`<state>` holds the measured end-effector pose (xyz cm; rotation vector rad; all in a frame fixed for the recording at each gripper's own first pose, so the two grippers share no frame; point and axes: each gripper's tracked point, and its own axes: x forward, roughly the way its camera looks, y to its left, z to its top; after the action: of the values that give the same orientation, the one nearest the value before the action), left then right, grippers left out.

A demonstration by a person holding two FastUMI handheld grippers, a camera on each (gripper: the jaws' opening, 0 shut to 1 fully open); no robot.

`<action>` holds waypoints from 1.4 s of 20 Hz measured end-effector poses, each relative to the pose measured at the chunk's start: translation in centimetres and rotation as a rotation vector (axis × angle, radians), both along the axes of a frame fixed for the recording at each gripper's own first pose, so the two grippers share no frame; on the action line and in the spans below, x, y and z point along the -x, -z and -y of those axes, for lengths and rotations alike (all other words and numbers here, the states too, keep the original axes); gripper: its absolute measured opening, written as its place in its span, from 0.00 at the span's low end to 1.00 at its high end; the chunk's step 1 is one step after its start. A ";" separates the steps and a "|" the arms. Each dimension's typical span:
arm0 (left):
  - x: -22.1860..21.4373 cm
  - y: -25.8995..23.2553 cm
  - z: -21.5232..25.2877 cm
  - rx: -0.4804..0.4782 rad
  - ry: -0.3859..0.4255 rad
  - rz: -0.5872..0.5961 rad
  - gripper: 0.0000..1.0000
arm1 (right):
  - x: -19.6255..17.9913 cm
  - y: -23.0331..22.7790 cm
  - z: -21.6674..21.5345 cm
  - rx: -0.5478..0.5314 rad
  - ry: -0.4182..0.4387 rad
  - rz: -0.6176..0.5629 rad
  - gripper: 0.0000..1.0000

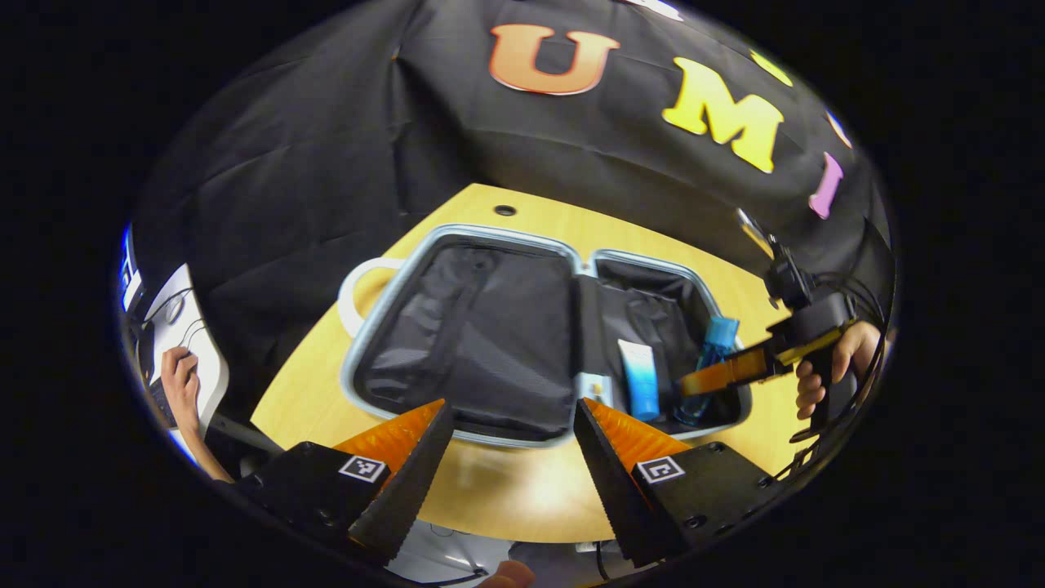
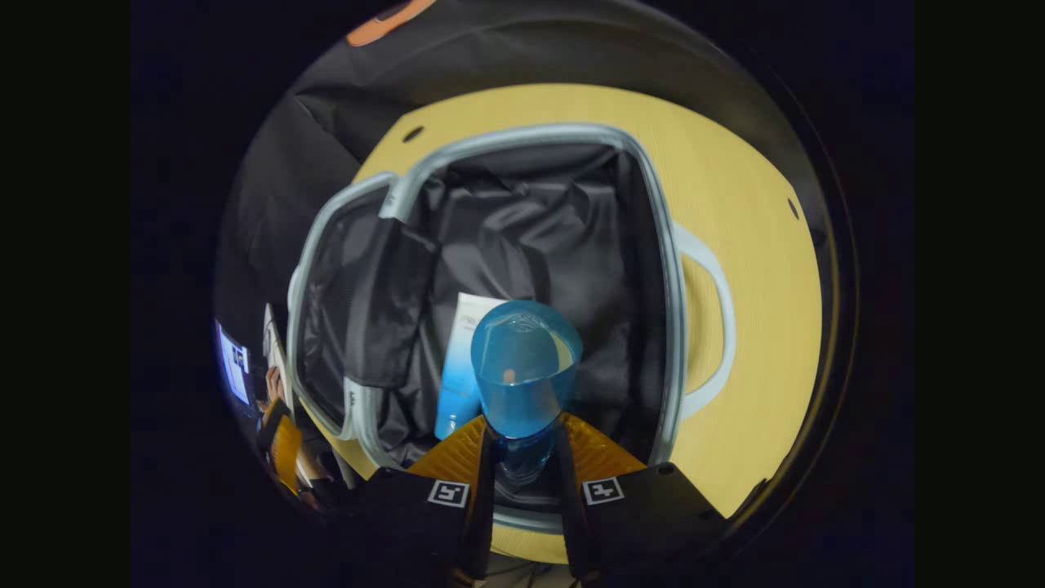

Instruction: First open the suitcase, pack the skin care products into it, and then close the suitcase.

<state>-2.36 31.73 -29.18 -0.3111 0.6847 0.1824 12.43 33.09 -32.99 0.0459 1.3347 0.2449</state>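
Clamped between the right gripper's two fingers, nearest its camera, is a translucent blue plastic bottle, held by its lower body with the cap end pointing forward over the right-hand half of the open grey-rimmed suitcase with black fabric lining. A flat white-and-blue squeeze tube already lies in that half, just beside the bottle. In the left gripper view the left gripper hangs spread and empty at the near rim of the suitcase's other half, on the round pale wooden table, and the bottle shows dipping inside the rim. From here the main risk, I judge, is release while the bottle is tilted: it could roll across the loose lining, knock the tube, or come to rest on the rim and block the closing. A slick round body may also slip in the grip if lowered fast.
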 end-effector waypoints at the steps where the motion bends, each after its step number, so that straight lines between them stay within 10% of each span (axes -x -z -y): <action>1: -0.1 -0.3 -2.1 -0.005 -0.032 0.006 0.95 | -0.6 0.1 0.0 0.007 0.031 -0.016 0.34; 9: -1.3 3.5 -12.8 0.109 -0.198 -0.117 0.96 | -1.1 2.4 0.1 0.057 0.143 -0.140 0.39; 16: -3.8 7.6 -14.6 0.463 -0.305 -0.124 0.97 | 0.1 -2.2 -2.3 -0.136 0.143 -0.086 0.82; 28: -8.5 7.0 -16.1 0.997 -0.411 0.133 0.94 | 6.7 -13.9 1.1 -0.285 -0.011 0.190 0.82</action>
<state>6.13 47.79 -36.17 -1.4124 0.5295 0.1965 5.76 31.98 -19.13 0.2495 1.1042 0.4368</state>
